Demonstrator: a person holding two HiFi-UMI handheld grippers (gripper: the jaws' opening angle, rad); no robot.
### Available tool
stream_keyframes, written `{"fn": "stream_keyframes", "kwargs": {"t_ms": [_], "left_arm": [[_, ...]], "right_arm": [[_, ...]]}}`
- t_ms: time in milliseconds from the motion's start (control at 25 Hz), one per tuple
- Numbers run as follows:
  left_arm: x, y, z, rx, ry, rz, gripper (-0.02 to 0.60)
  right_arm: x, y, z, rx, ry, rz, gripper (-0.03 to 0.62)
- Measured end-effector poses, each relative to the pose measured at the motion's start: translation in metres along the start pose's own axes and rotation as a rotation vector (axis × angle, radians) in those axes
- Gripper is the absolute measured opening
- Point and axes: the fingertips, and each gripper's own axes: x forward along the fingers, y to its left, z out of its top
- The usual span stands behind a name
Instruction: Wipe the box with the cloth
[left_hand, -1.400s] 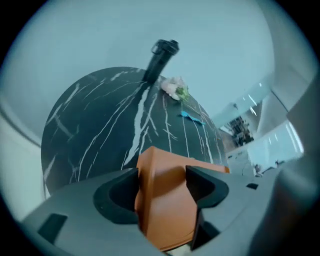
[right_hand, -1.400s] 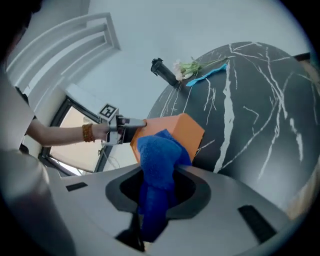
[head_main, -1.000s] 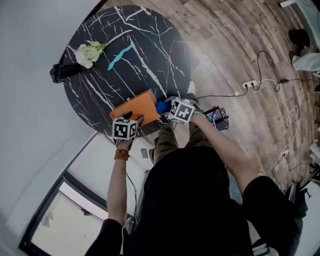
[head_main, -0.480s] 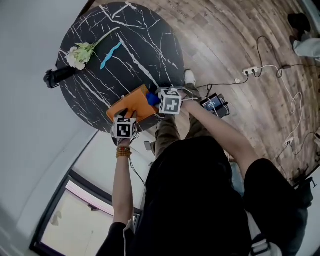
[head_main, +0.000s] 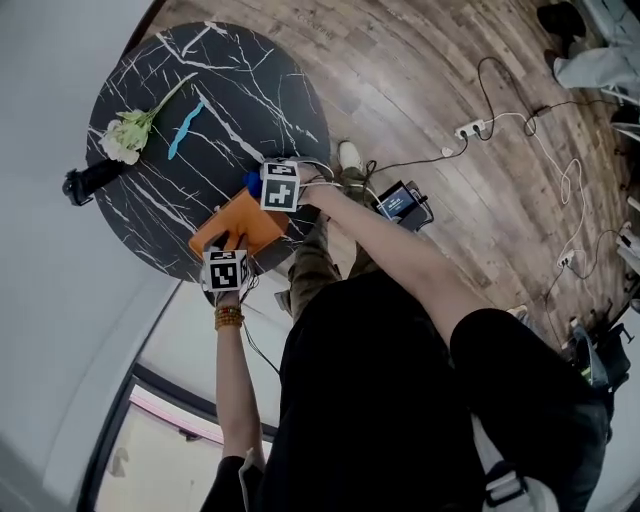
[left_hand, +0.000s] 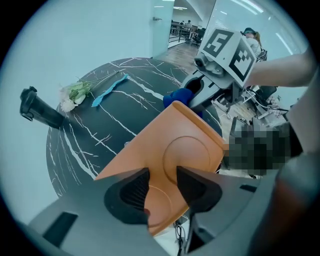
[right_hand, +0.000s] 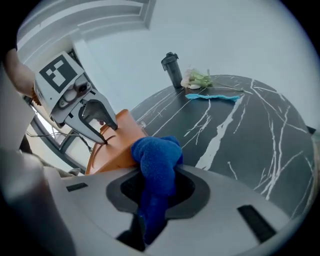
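Under the person, a wood-plank floor (head_main: 450, 60) fills the head view from 12 to 4 o'clock, with white cables trailing to a power strip (head_main: 468, 130) at about 2 o'clock. A round black table (head_main: 250, 90) with white marble veining sits at 10 to 11 o'clock of that view.

On the tabletop an orange box (head_main: 245, 222) lies flat at the table's 5 o'clock edge, and its near corner juts past the rim. The lid bears a pressed circle, plain in the left gripper view (left_hand: 180, 145).

The left gripper (head_main: 226, 245) points straight down at the box's 6 o'clock corner. Its two dark pads are clamped on that corner, one on each side (left_hand: 162, 187).

The right gripper (head_main: 257, 186) slants in at the box's 12 o'clock corner. Its jaws are closed on a bunched blue cloth (right_hand: 156, 160), which bulges out ahead of the pads. The cloth (head_main: 250, 183) sits against the box's far corner, just beside the orange edge.

A black bottle (head_main: 90, 180) lies at the table's 8 o'clock rim. A white flower (head_main: 125, 138) with a green stem rests at 9 o'clock, near the bottle. A slim light-blue strip (head_main: 185, 128) lies just beside the flower, toward the table's centre; what it is I cannot tell.
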Motion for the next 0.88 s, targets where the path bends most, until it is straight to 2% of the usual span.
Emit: {"fn": "stream_keyframes", "kwargs": {"t_ms": [80, 240, 360, 400, 480, 560, 680, 720, 800, 840, 880], "left_arm": [[0.000, -0.001, -0.001, 0.000, -0.007, -0.002, 0.178], [-0.001, 0.001, 0.001, 0.023, -0.043, 0.000, 0.178], [0.000, -0.002, 0.002, 0.078, -0.082, -0.007, 0.176], [0.000, -0.004, 0.003, 0.100, -0.097, -0.019, 0.176], [-0.003, -0.007, 0.004, 0.125, -0.135, -0.057, 0.180], [-0.010, -0.007, -0.001, 0.121, -0.170, -0.097, 0.249], [-0.029, 0.000, -0.017, 0.092, -0.244, -0.130, 0.256], [-0.036, 0.005, -0.024, 0.081, -0.267, -0.138, 0.256], [-0.046, 0.016, -0.039, 0.071, -0.302, -0.148, 0.256], [-0.049, 0.021, -0.045, 0.076, -0.315, -0.149, 0.256], [-0.050, 0.027, -0.048, 0.086, -0.325, -0.149, 0.256]], "right_arm": [[-0.005, 0.016, -0.010, 0.052, -0.021, 0.012, 0.077], [-0.010, 0.083, -0.062, 0.131, 0.011, 0.099, 0.077], [-0.026, 0.118, -0.078, 0.277, -0.046, 0.170, 0.077], [-0.037, 0.116, -0.072, 0.320, -0.091, 0.153, 0.077], [-0.055, 0.098, -0.046, 0.339, -0.169, 0.050, 0.077], [-0.061, 0.085, -0.011, 0.261, -0.176, -0.047, 0.077], [-0.037, 0.092, 0.027, 0.047, -0.021, -0.123, 0.080], [-0.025, 0.097, 0.032, -0.033, 0.053, -0.148, 0.096], [-0.009, 0.105, 0.035, -0.155, 0.149, -0.207, 0.207], [-0.009, 0.107, 0.035, -0.169, 0.160, -0.235, 0.224], [-0.015, 0.108, 0.035, -0.141, 0.150, -0.266, 0.224]]}}
